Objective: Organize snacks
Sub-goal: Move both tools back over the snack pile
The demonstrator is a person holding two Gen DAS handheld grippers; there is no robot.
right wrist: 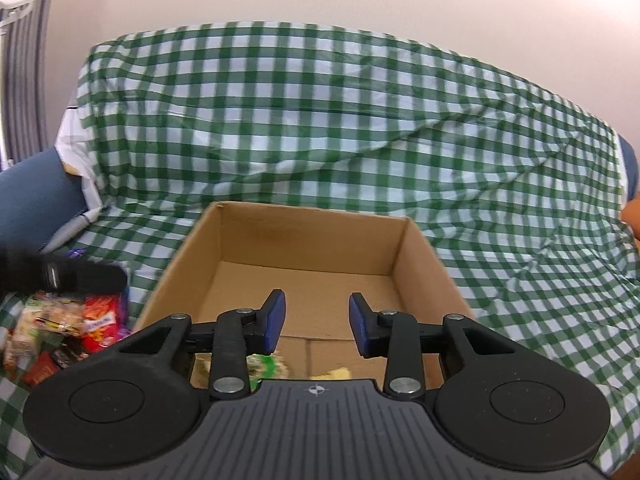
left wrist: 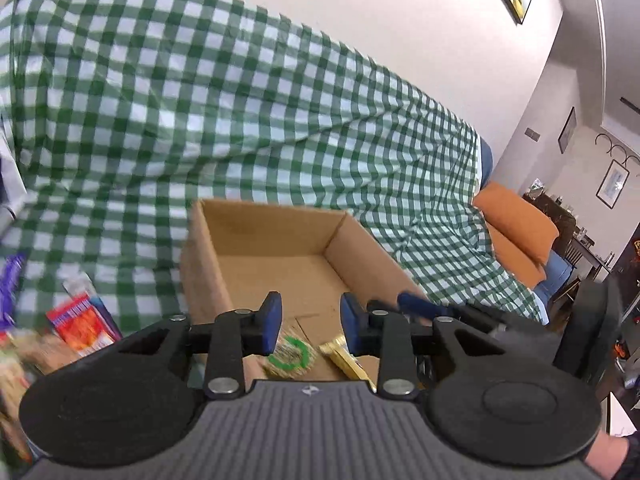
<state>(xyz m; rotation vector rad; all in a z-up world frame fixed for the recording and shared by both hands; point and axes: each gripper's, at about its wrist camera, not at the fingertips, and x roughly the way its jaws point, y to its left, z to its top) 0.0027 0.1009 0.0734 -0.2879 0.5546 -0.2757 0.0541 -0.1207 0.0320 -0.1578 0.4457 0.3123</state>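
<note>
An open cardboard box [left wrist: 280,236] stands on a sofa covered with a green checked cloth [left wrist: 200,100]. Inside, at the near end, lie a snack with a green ring label [left wrist: 289,354] and a gold-wrapped bar [left wrist: 345,357]. My left gripper [left wrist: 311,322] is open and empty above the box's near edge. The right gripper's blue finger [left wrist: 420,306] shows just to its right. In the right wrist view my right gripper [right wrist: 317,326] is open and empty over the same box [right wrist: 308,240], with the green-labelled snack [right wrist: 266,364] and the gold bar [right wrist: 336,372] below it.
A heap of snack packets lies left of the box: a red-orange packet [left wrist: 82,326], a purple one [left wrist: 10,280], and several red and pale packets [right wrist: 68,320]. The other gripper's black body [right wrist: 60,276] is above them. Orange cushions [left wrist: 516,220] sit at the sofa's right end.
</note>
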